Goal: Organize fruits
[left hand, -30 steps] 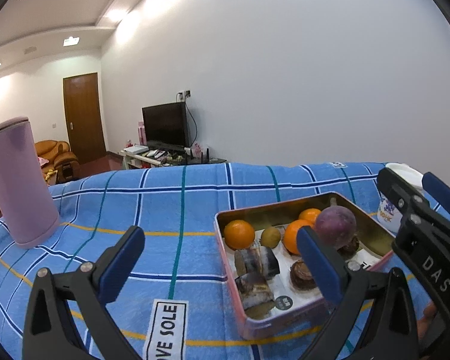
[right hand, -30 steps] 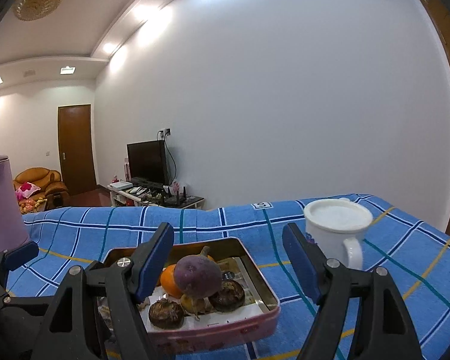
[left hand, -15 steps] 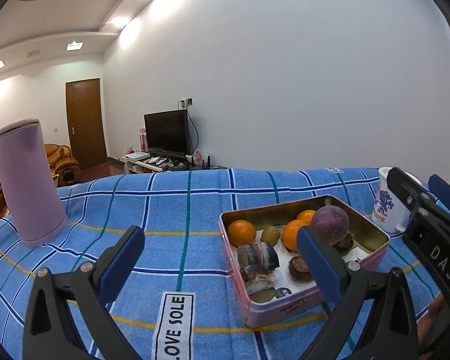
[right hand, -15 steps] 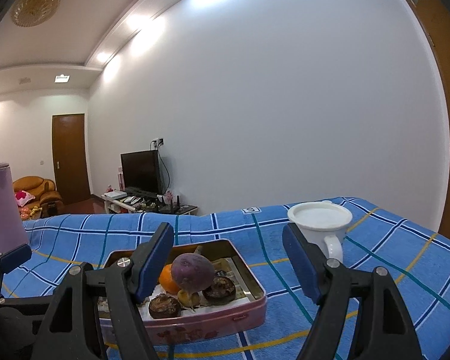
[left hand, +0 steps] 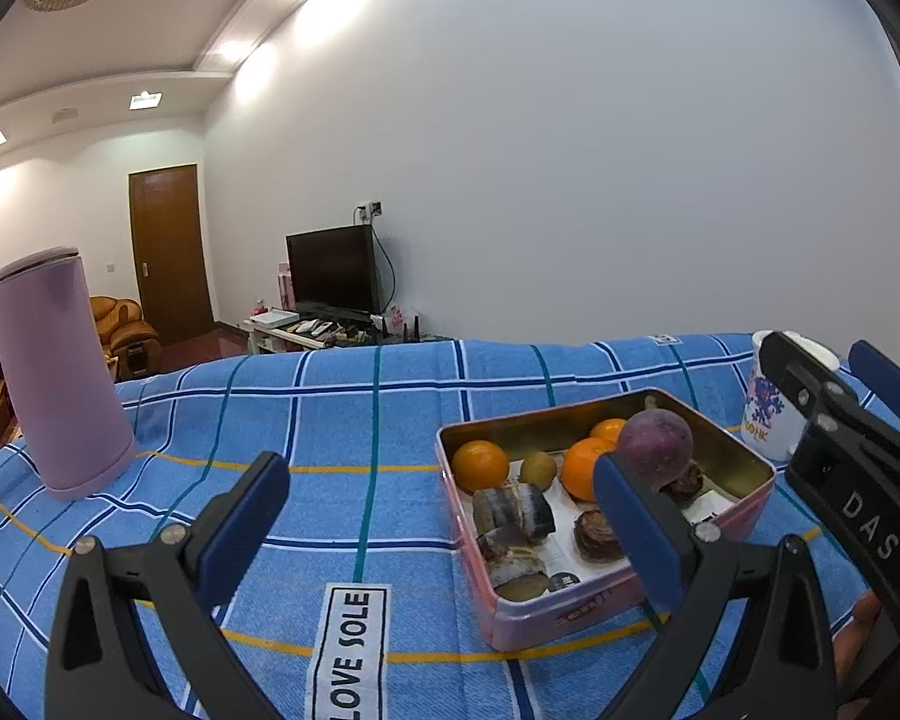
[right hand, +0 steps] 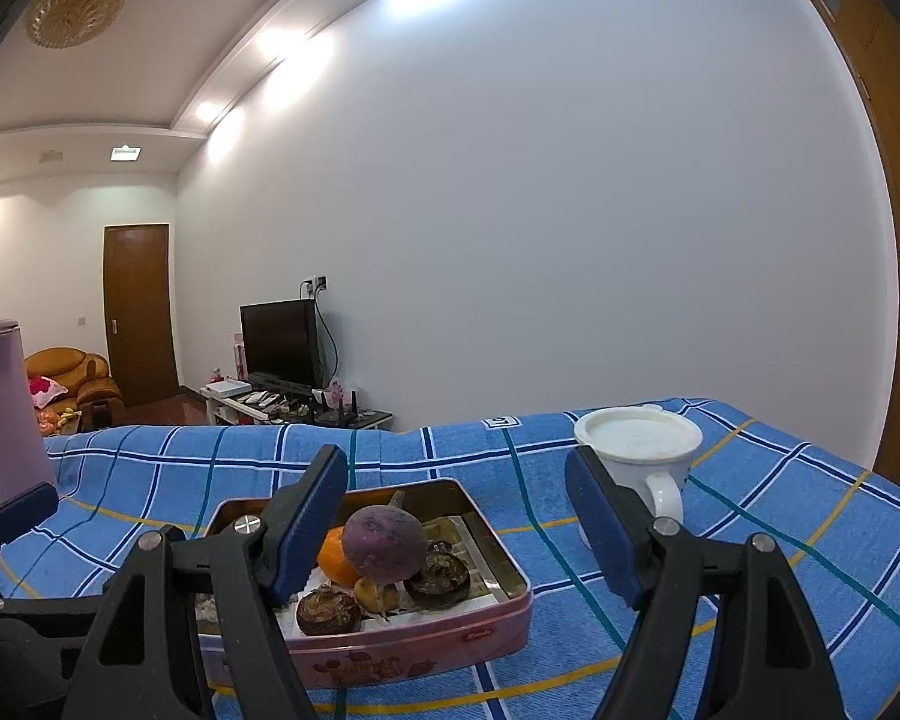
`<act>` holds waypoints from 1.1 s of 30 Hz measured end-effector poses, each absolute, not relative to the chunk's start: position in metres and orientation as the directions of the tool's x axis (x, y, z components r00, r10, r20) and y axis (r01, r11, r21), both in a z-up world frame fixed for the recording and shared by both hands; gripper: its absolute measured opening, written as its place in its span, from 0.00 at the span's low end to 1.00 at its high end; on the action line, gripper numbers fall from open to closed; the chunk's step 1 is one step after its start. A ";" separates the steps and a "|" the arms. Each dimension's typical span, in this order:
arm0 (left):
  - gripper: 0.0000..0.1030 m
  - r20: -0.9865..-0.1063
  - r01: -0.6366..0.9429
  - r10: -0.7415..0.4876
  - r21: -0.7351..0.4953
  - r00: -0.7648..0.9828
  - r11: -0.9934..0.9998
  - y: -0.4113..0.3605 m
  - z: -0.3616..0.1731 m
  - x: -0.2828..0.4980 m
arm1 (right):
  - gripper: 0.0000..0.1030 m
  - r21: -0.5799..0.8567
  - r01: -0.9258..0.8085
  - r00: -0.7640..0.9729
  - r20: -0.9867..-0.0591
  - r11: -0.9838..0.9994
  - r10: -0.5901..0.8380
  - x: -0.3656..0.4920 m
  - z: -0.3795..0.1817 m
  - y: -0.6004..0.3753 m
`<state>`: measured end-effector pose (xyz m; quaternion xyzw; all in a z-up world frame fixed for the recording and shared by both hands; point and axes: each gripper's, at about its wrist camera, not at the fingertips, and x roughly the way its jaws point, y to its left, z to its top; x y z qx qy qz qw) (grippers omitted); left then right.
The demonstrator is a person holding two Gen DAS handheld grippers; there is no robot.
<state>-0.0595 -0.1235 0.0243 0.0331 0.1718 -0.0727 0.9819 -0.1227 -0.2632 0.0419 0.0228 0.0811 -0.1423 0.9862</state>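
Pink rectangular metal tin (right hand: 390, 654) holds all the fruit: round purple fruit (right hand: 384, 543) sits on top of the pile near the far right corner, oranges (left hand: 480, 465) along the back wall, small olive-green fruit (left hand: 537, 469) between them, dark brown round pieces (right hand: 328, 611) and striped grey-brown chunks (left hand: 513, 510) at the front. Tin sits on blue plaid cloth (left hand: 342, 420).

Key relation: in the right wrist view the purple fruit lies at about 10 o'clock from right gripper (right hand: 456, 531), just inside the left finger, ahead of the tips and lower. Not centred between the fingers. It's round, so no long axis to align to. In the left wrist view the tin is at 3 o'clock of left gripper (left hand: 441, 525), with the right finger overlapping its near edge. Judging by that, the right gripper is better placed for the purple fruit.

Pose: both grippers level, pointing forward across the cloth, above tin height. Both spread wide, nothing held.

Outward: white ceramic mug (right hand: 639, 456) at 2 o'clock of the tin, near but apart. Tall lilac cylindrical flask (left hand: 57, 372) well apart at 9 o'clock.

Nothing visible outside the tin to gather; looks nearly done or about to regroup.
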 end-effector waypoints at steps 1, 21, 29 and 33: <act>1.00 -0.341 0.154 -0.131 0.040 0.931 0.987 -0.124 0.025 -0.060 | 0.74 0.022 0.285 0.946 -0.166 0.958 -0.278 -0.122 0.042 -0.263; 1.00 -0.342 0.153 -0.130 0.042 0.931 0.987 -0.124 0.024 -0.060 | 0.74 0.022 0.284 0.946 -0.172 0.959 -0.276 -0.120 0.041 -0.265; 1.00 -0.346 0.144 -0.122 0.040 0.930 0.989 -0.122 0.024 -0.060 | 0.74 0.018 0.281 0.946 -0.171 0.959 -0.274 -0.120 0.041 -0.265; 1.00 -0.351 0.131 -0.109 0.040 0.930 0.991 -0.122 0.024 -0.059 | 0.74 0.018 0.282 0.946 -0.171 0.959 -0.275 -0.120 0.041 -0.265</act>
